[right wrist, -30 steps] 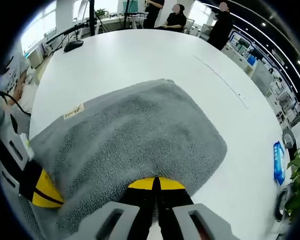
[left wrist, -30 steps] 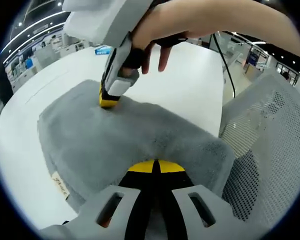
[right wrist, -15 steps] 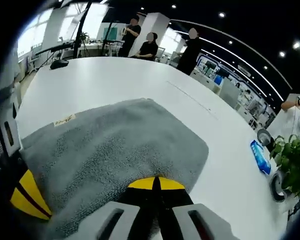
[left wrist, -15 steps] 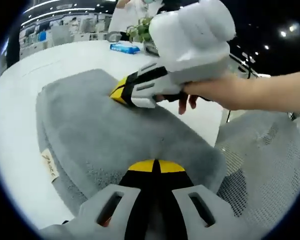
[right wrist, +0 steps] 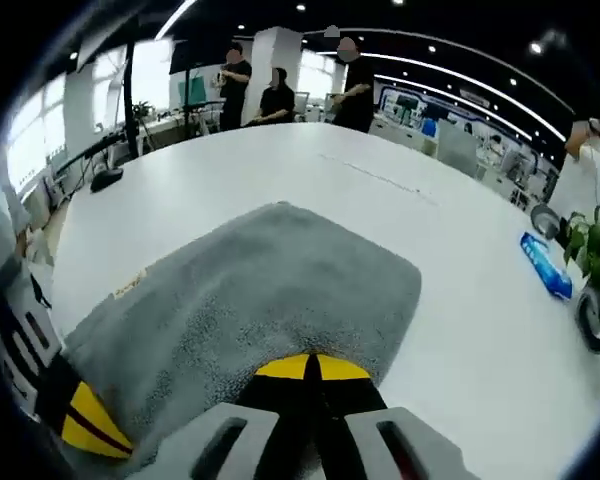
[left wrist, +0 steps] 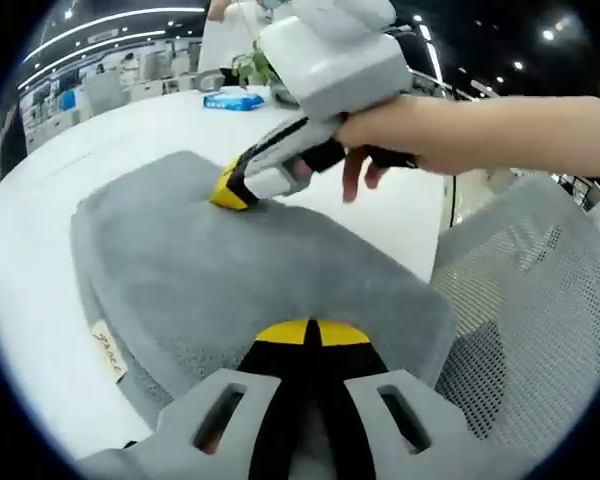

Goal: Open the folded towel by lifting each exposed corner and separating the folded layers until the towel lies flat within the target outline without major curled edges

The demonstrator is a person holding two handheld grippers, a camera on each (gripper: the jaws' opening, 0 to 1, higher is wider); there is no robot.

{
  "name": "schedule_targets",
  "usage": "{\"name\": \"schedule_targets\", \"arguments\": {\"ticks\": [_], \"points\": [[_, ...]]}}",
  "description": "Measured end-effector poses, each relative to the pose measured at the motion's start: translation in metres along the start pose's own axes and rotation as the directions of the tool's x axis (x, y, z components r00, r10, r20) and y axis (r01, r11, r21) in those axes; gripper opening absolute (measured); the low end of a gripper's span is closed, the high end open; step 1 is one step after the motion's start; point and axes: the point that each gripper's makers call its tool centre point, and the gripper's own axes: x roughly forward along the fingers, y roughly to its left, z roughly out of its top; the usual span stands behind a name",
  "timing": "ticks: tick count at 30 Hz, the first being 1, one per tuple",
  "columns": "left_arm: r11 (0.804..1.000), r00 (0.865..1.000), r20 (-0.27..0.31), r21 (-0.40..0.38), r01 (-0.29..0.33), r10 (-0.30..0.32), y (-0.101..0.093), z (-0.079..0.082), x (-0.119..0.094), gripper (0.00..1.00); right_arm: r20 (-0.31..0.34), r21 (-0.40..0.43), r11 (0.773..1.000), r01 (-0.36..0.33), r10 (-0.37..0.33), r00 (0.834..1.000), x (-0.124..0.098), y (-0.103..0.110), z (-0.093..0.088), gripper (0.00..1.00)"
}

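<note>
White table carried the grey towel. Left gripper and right gripper, both clamped on its near edge, held the towel stretching away toward the far edge.

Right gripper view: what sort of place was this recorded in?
Probably a large open-plan office or showroom: a big white table holds the grey towel, people stand beyond it under ceiling light strips, and a mesh chair sits alongside.

Your left gripper view sits low and close at the towel's near edge, looking forward past its jaws across the table. Your right gripper view does likewise from the opposite edge. Both share the towel.
</note>
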Motion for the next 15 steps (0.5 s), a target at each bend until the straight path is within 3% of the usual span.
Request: {"name": "schedule_targets", "arguments": {"ticks": [1, 3, 6, 9, 12, 13, 14, 15], "points": [[1.0, 1.0, 0.002, -0.009, -0.004, 0.004, 0.001, 0.003, -0.002, 0.03, -0.014, 0.051, 0.997, -0.056, 0.056, 0.998, -0.002, 0.005, 0.001, 0.01], [0.999, 0.999, 0.037, -0.041, -0.021, 0.023, 0.004, 0.012, -0.008, 0.08, 0.011, 0.068, 0.997, -0.025, 0.024, 1.0, -0.01, -0.001, 0.007, 0.06], [0.994, 0.984, 0.166, -0.099, -0.049, 0.065, 0.014, 0.036, -0.022, 0.13, 0.132, 0.066, 0.998, 0.012, -0.021, 0.991, -0.029, 0.001, 0.025, 0.07], [0.976, 0.956, 0.26, -0.201, -0.08, 0.132, 0.029, 0.053, -0.039, 0.14, 0.249, 0.113, 0.993, -0.025, -0.004, 0.969, -0.048, 0.018, 0.036, 0.11], [0.926, 0.901, 0.328, -0.336, -0.171, 0.285, 0.065, 0.058, -0.061, 0.16, 0.339, 0.063, 0.998, -0.031, 0.008, 0.941, -0.068, 0.036, 0.036, 0.12], [0.897, 0.88, 0.309, -0.374, -0.235, 0.36, 0.081, 0.051, -0.07, 0.15, 0.358, 0.052, 0.998, -0.032, 0.011, 0.934, -0.073, 0.04, 0.033, 0.12], [0.872, 0.871, 0.28, -0.407, -0.274, 0.404, 0.091, 0.043, -0.075, 0.15, 0.382, 0.022, 0.999, -0.038, 0.026, 0.924, -0.078, 0.048, 0.027, 0.12], [0.836, 0.862, 0.225, -0.441, -0.326, 0.454, 0.103, 0.029, -0.08, 0.15, 0.38, 0.014, 0.999, -0.034, 0.026, 0.925, -0.08, 0.051, 0.019, 0.12]]}}
